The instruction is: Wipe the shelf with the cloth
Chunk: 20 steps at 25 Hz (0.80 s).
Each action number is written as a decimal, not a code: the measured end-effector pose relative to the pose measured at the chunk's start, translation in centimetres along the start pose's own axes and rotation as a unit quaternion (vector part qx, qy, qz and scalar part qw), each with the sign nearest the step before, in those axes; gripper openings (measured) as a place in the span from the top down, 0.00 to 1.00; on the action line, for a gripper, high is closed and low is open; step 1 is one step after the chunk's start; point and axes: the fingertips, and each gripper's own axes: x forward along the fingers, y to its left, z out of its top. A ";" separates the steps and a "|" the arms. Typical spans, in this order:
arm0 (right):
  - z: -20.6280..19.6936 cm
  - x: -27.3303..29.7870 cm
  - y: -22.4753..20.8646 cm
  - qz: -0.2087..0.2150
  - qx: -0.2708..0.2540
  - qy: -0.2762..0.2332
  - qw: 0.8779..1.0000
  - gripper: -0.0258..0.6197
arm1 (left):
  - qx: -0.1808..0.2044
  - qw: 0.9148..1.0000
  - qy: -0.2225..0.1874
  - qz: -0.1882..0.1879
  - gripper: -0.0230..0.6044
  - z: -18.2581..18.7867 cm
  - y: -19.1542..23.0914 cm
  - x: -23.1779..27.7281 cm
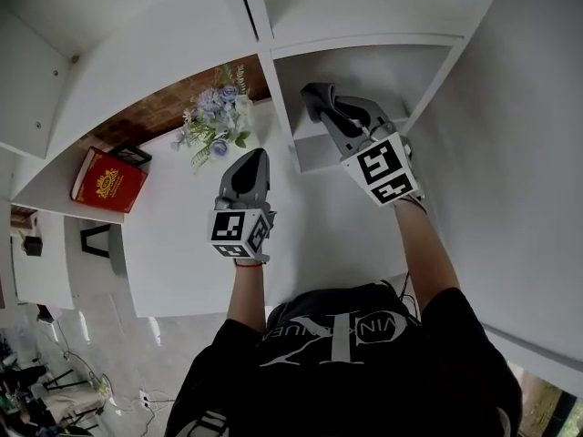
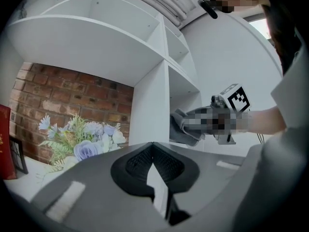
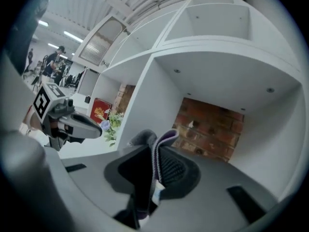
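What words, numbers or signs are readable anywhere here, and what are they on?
Red book: gold crest and lettering, too small to read.
Black shirt: white lettering, upside down; only "VIN" legible.
Left gripper and right gripper: cube faces carry black-and-white square markers, no words.

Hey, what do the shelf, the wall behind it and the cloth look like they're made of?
The shelf is smooth matte white panels, probably painted or laminated board; no grain shows. The back wall is reddish brick with pale mortar lines; whether it is real brick or a facing cannot be told. The cloth is soft grey fabric with a purple edge that folds limply, possibly microfibre.
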 end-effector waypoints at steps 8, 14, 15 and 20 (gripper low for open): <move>2.0 5.8 -1.5 0.013 -0.241 0.040 0.970 0.87 | 0.000 1.000 -0.018 0.019 0.95 1.4 0.4 0.9; -2.3 9.7 0.5 0.116 -0.322 0.110 0.933 0.87 | 0.000 1.000 -0.003 0.031 0.95 0.3 0.4 0.4; -2.5 9.9 0.5 0.128 -0.313 0.114 0.934 0.87 | 0.001 0.999 -0.002 0.034 0.95 0.2 0.5 0.3; -3.0 10.9 0.1 0.164 -0.289 0.135 0.934 0.87 | -0.001 0.999 0.002 0.042 0.95 -0.2 0.9 0.1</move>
